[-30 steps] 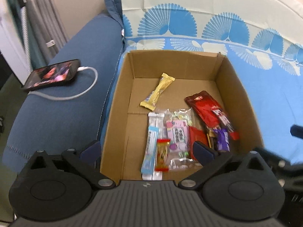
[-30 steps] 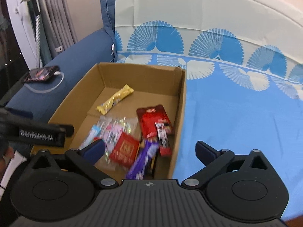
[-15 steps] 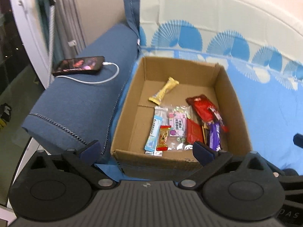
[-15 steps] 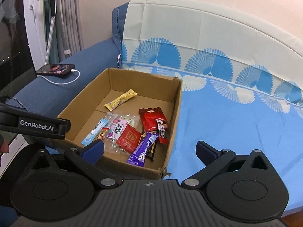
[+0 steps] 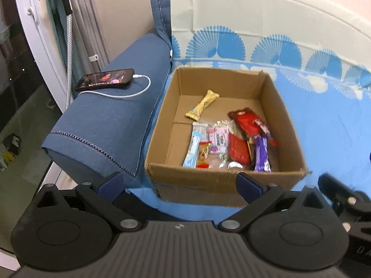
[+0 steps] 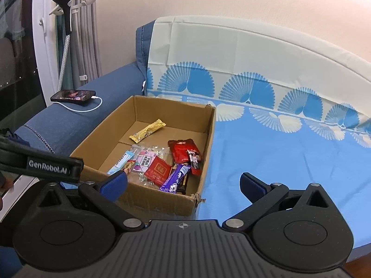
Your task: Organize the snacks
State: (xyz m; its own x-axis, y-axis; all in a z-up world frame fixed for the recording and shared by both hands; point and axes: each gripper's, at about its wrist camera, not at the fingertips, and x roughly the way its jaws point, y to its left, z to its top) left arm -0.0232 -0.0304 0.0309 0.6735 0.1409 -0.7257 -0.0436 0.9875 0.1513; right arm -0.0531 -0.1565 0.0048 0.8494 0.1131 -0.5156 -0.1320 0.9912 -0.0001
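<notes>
An open cardboard box (image 5: pixel 287 125) (image 6: pixel 97 129) sits on the blue sofa cover, against the armrest. A yellow bar (image 5: pixel 202 107) (image 6: pixel 148 130) lies alone toward its back. Near the front lie several snacks: a light blue stick (image 5: pixel 192 149), a pink-labelled clear bag (image 5: pixel 219 140), red packets (image 5: pixel 245 122) (image 6: pixel 158 168) and a purple bar (image 5: pixel 262 154) (image 6: pixel 176 177). My left gripper (image 5: pixel 179 184) is open and empty, held back in front of the box's near wall. Also open and empty, my right gripper (image 6: pixel 184 183) hovers by the box's near right corner.
A phone (image 5: pixel 105 82) (image 6: pixel 73 95) on a white charging cable (image 5: pixel 129 95) rests on the blue armrest (image 5: pixel 102 125) left of the box. The patterned sofa seat (image 6: pixel 289 162) stretches to the right. A garment steamer stand (image 6: pixel 67 14) and curtains are at the far left.
Both grippers have pulled back and up from the box, so the whole box and more of the sofa now show. The snacks have not moved.
</notes>
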